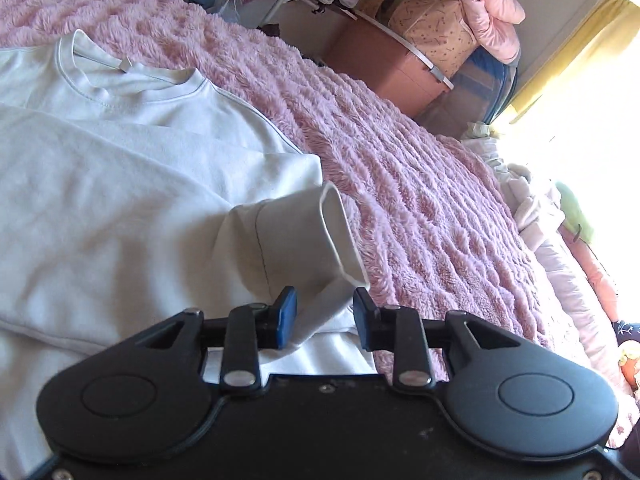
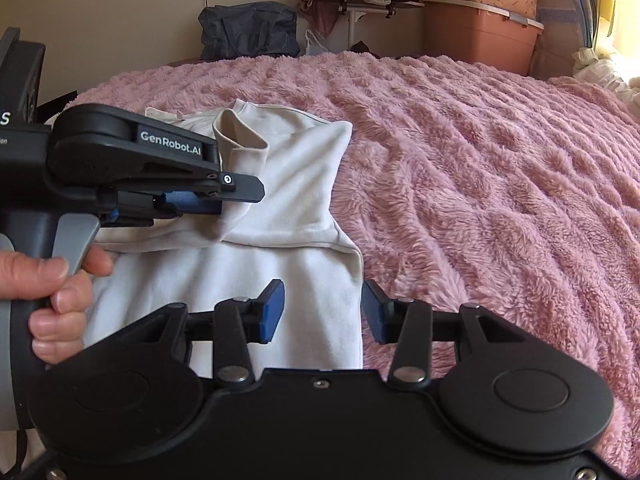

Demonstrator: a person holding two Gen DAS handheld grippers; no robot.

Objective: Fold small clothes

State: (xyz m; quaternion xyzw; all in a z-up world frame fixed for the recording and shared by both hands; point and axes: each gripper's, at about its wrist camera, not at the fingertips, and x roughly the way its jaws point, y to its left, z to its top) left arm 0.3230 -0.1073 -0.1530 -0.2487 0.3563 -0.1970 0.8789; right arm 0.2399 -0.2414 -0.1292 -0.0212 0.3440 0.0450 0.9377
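Note:
A white sweatshirt (image 1: 120,184) lies on a pink fluffy blanket (image 1: 420,184), collar at the far left in the left wrist view. One sleeve is folded across the body, and its cuff (image 1: 296,236) stands up open. My left gripper (image 1: 325,316) is open around the sleeve just behind the cuff; the cloth hangs slack between the blue pads and leans on the left one. In the right wrist view the left gripper (image 2: 236,200) shows side on at the sleeve cuff (image 2: 240,140). My right gripper (image 2: 324,310) is open above the sweatshirt (image 2: 312,280), near its right edge, with nothing gripped.
A person's hand (image 2: 60,292) holds the left gripper's handle. Beyond the bed stand a dark blue bag (image 2: 248,32), a small table with clothes (image 2: 360,0) and a pink storage bin (image 2: 476,36). A bright window with a yellow curtain (image 1: 580,40) is at the right.

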